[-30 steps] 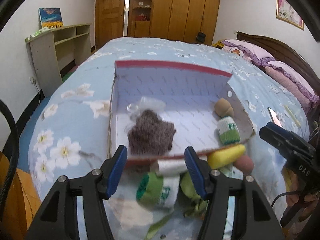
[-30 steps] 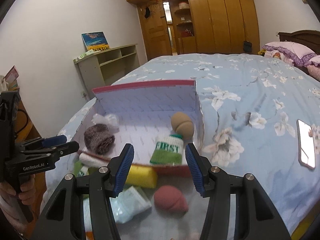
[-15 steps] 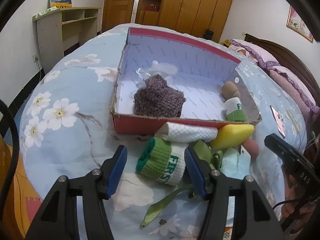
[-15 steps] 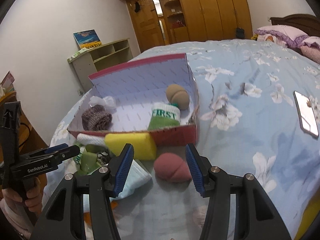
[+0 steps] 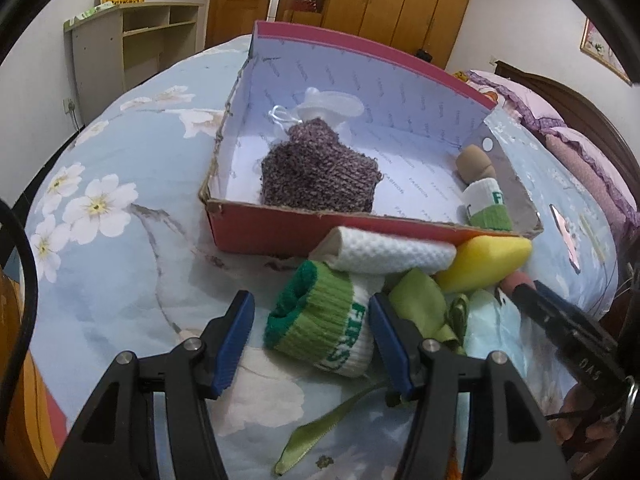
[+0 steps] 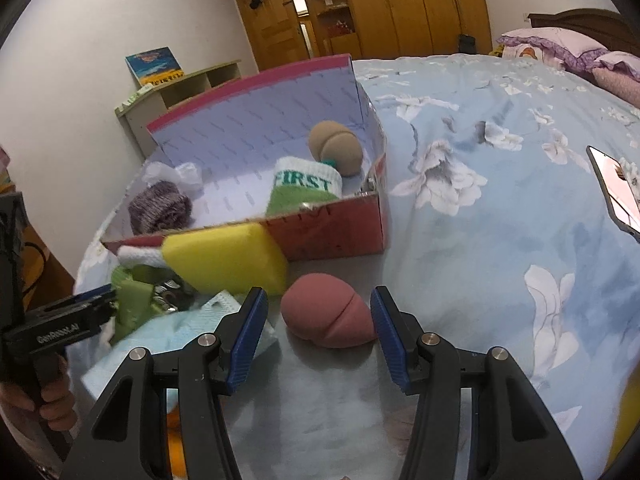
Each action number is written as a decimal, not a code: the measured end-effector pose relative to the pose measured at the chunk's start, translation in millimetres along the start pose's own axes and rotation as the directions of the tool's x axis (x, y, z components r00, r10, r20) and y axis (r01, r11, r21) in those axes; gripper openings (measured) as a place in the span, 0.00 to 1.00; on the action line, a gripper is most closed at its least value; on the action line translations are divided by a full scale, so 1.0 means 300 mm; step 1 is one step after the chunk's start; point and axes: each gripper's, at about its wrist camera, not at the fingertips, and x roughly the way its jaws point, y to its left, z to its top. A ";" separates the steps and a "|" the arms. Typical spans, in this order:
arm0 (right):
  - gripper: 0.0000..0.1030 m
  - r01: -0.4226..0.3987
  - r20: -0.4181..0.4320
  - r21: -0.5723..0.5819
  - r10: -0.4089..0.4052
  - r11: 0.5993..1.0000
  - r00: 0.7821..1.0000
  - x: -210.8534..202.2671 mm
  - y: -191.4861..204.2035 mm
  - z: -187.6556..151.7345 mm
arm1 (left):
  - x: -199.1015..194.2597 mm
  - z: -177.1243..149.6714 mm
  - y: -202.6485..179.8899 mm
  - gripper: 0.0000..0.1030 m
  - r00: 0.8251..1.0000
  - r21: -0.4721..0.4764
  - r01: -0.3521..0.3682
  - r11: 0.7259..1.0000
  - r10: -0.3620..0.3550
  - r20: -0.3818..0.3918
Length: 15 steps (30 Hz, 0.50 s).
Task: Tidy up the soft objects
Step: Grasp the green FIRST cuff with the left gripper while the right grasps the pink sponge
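Observation:
A red box (image 5: 280, 236) (image 6: 340, 232) sits on the bed and holds a purple knit piece (image 5: 320, 168), a tan sponge (image 6: 336, 146) and a green-white "FIRST" sock (image 6: 308, 188). In front of it lie another rolled green-white sock (image 5: 324, 328), a white cloth roll (image 5: 388, 252), a yellow sponge (image 6: 228, 256), a green ribbon (image 5: 424, 308) and a pink egg sponge (image 6: 328, 312). My left gripper (image 5: 312, 340) is open, with its blue pads either side of the rolled sock. My right gripper (image 6: 318, 332) is open around the pink sponge.
A light blue packet (image 6: 180, 336) lies under the pile. A phone (image 6: 616, 188) lies on the flowered bedspread at the right. A shelf unit (image 5: 132, 52) stands by the wall, wardrobes behind, pillows (image 6: 560, 44) at the headboard.
Both grippers have moved forward and down: the left one now straddles the rolled sock, the right one now straddles the pink sponge. Both stay open.

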 end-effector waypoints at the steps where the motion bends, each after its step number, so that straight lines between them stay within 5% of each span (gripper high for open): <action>1: 0.53 0.014 -0.003 -0.006 -0.014 1.000 1.000 0.009 0.000 -0.003 | 0.008 -0.001 0.000 0.61 1.000 -0.002 0.003 1.000 -0.003 -0.003; 15: 0.53 0.057 0.016 -0.005 -0.057 0.998 0.998 0.061 -0.016 -0.040 | 0.035 -0.040 0.005 0.61 0.999 0.020 0.002 1.000 -0.003 0.041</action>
